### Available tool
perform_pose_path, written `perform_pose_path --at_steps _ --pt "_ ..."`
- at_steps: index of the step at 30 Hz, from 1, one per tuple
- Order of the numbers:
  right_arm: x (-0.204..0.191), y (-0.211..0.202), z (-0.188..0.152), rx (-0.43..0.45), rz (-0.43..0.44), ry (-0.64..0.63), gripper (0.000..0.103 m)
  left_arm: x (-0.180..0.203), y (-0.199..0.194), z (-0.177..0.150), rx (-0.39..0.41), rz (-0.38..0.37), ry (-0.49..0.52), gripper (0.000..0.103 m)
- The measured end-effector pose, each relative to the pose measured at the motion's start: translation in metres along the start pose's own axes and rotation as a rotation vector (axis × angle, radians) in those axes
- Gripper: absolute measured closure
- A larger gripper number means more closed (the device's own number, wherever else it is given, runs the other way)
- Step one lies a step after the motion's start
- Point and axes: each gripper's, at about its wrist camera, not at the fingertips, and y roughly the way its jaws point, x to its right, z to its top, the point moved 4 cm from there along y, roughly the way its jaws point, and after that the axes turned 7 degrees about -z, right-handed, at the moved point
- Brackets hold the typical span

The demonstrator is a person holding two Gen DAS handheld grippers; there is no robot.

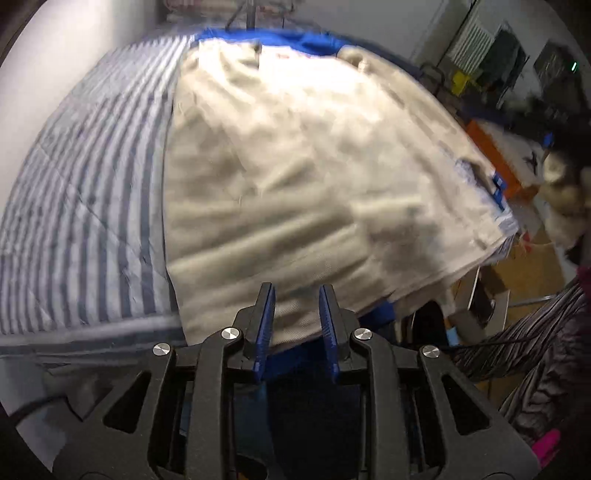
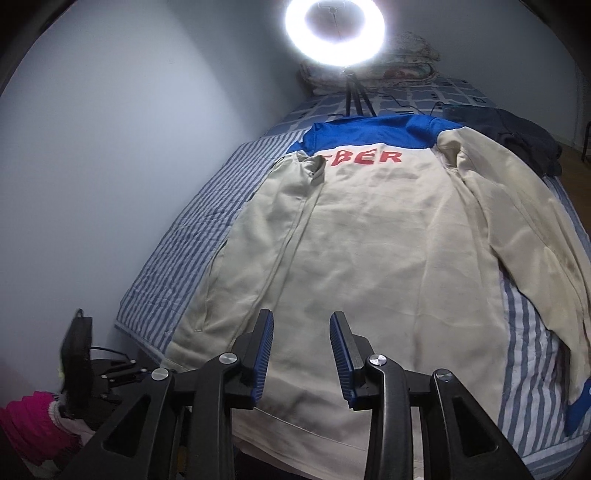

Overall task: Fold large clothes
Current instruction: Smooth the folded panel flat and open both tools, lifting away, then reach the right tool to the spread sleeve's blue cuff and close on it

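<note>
Both hand-held grippers, left (image 1: 297, 295) and right (image 2: 302, 323), parted above cream jacket (image 2: 369, 240).

The jacket (image 2: 369, 240) lies flat on the bed (image 2: 192, 236), collar at the far end, hem nearest the right gripper (image 2: 302, 325). One sleeve lies folded in along its left side; the other trails off to the right. Behind the collar stands a ring light (image 2: 334, 31), with pillows (image 2: 406, 62) beyond. Dark clothing (image 2: 517, 136) sits far right.
</note>
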Motion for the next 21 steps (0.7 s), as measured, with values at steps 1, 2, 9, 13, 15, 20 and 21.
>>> perform_pose_path --at_steps 1,2,9,13,15,20,21 --pt "0.004 -0.003 0.001 0.009 -0.006 -0.001 0.069 0.005 -0.010 0.007 0.031 0.005 0.011 0.080" --pt "0.007 -0.006 0.002 0.019 -0.008 -0.001 0.068 0.009 -0.016 0.014 0.053 0.005 0.016 0.080" --pt "0.047 -0.029 0.005 0.092 -0.081 0.047 0.051 0.025 -0.037 0.079 0.173 -0.060 -0.050 0.054" --pt "0.086 -0.043 0.005 0.115 -0.160 0.076 0.051 0.044 -0.038 0.103 0.200 -0.102 -0.042 0.051" --pt "0.104 -0.050 0.004 0.122 -0.186 0.098 0.051 0.054 -0.034 0.110 0.206 -0.119 -0.038 0.051" --pt "0.166 -0.062 -0.004 0.114 -0.270 0.158 0.051 0.075 -0.016 0.117 0.174 -0.148 0.010 0.051" --pt "0.178 -0.065 -0.006 0.118 -0.285 0.174 0.051 0.077 -0.012 0.116 0.161 -0.145 0.019 0.051"
